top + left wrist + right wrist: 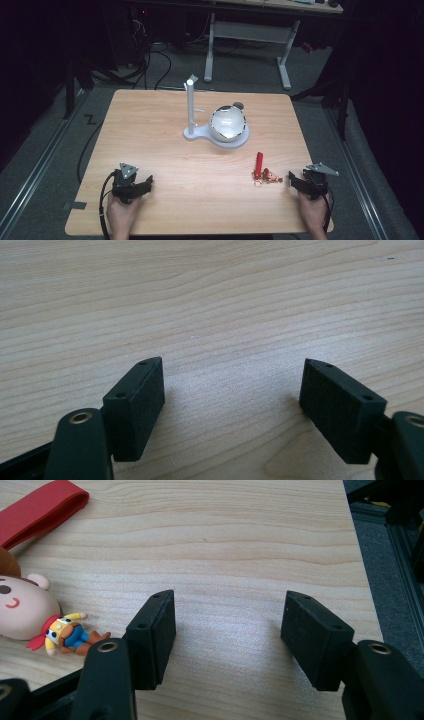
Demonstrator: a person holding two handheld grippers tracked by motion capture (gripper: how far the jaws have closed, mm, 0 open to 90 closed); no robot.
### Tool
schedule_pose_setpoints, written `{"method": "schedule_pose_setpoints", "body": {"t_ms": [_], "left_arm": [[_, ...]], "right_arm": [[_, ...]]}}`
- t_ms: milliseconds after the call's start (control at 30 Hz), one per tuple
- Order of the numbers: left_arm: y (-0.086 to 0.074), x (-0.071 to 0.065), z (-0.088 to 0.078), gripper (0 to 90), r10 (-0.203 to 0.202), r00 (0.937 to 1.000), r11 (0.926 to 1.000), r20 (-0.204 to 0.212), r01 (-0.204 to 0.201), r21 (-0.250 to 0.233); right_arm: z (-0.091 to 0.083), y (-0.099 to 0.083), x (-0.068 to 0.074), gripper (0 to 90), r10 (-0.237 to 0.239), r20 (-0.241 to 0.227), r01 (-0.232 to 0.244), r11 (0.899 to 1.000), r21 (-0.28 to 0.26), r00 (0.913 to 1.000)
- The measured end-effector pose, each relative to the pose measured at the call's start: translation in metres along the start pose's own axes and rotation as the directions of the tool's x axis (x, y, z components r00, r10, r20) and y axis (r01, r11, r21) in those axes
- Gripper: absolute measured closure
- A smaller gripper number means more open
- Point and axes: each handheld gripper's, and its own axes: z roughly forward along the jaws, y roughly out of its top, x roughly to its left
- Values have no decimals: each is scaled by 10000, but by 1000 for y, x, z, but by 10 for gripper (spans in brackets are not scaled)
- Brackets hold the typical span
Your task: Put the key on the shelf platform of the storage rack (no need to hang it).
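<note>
A small cartoon figure keychain with a red strap lies on the wooden table at the front right. In the right gripper view the figure and its red strap lie just left of the jaws. My right gripper rests on the table right of the keychain, open, with bare wood between its pads. My left gripper rests near the front left edge, open over bare wood, its pads wide apart.
A white stand with an upright post and a shiny round bowl on its base sits at the table's middle back. The table's right edge runs close beside my right gripper. Dark floor, cables and a desk frame lie beyond.
</note>
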Motion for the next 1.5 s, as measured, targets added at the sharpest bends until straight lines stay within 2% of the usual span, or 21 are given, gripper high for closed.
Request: {"method": "schedule_pose_setpoints", "body": {"t_ms": [500,867,1133,1200,1333,1500], "left_arm": [[0,0,0,258,-29,10000,10000,3,29,11],[0,0,0,251,-20,10000,10000,-29,20,65],[-1,0,0,251,11,10000,10000,-17,-11,60],[-1,0,0,250,30,10000,10000,-5,-30,48],[-1,0,0,250,16,10000,10000,-22,-16,58],[-1,0,0,248,-7,10000,10000,-32,7,56]], "right_arm": [[0,0,0,385,3,-1,-3,10000,5,10000],[-1,-1,1,363,-279,-223,278,9996,-27,9994],[-3,1,-2,371,-289,-453,303,9991,309,9986],[-5,2,-4,372,-61,-622,87,9991,409,9980],[-11,0,-5,379,96,-840,-75,9996,254,9964],[-22,-1,-4,387,41,-1020,-50,10000,-86,9948]]}}
